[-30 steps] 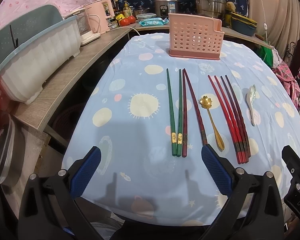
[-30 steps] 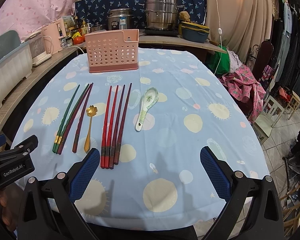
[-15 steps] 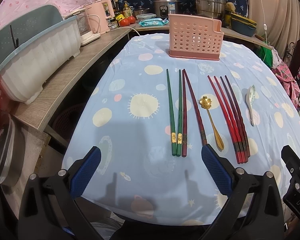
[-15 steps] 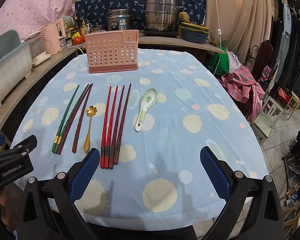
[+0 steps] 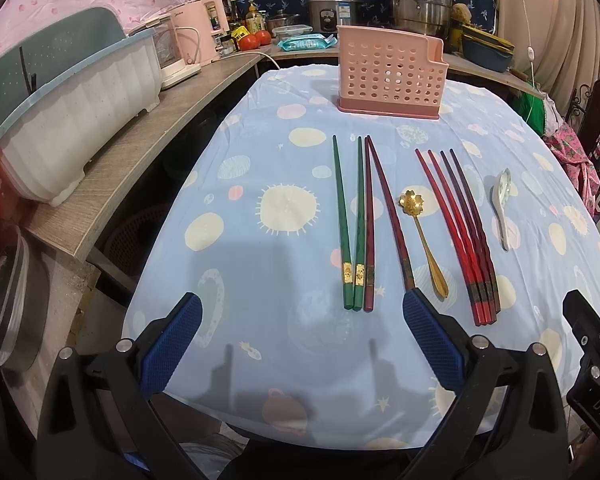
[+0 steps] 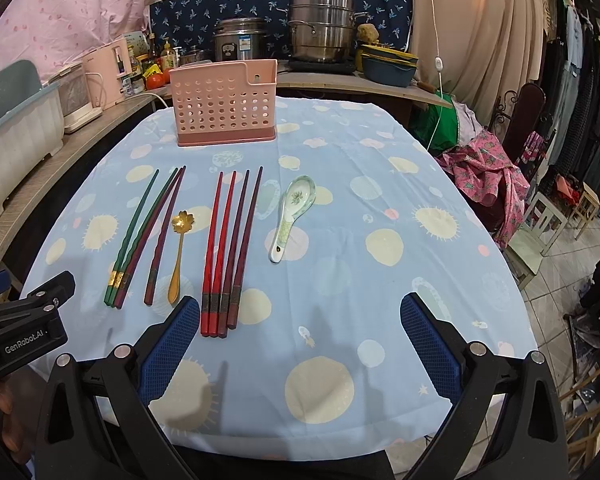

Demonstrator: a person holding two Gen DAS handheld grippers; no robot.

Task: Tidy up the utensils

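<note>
A pink perforated utensil holder (image 5: 391,74) (image 6: 224,106) stands upright at the far end of the table. In front of it lie two green chopsticks (image 5: 341,224) (image 6: 134,230), two dark red chopsticks (image 5: 387,210), a gold flower spoon (image 5: 421,240) (image 6: 178,252), several red and maroon chopsticks (image 5: 459,232) (image 6: 230,248) and a white ceramic spoon (image 5: 503,208) (image 6: 292,216). My left gripper (image 5: 300,344) is open and empty above the near table edge. My right gripper (image 6: 300,344) is open and empty, to its right.
The table wears a blue spotted cloth (image 6: 379,240). A white dish rack (image 5: 68,120) and a pink appliance (image 5: 196,36) stand on the left counter. Pots (image 6: 319,36) stand behind. A chair with clothes (image 6: 495,176) is at the right.
Almost nothing has changed; both grippers stay open and hover in nearly the same place, with the right view shifted very slightly.
</note>
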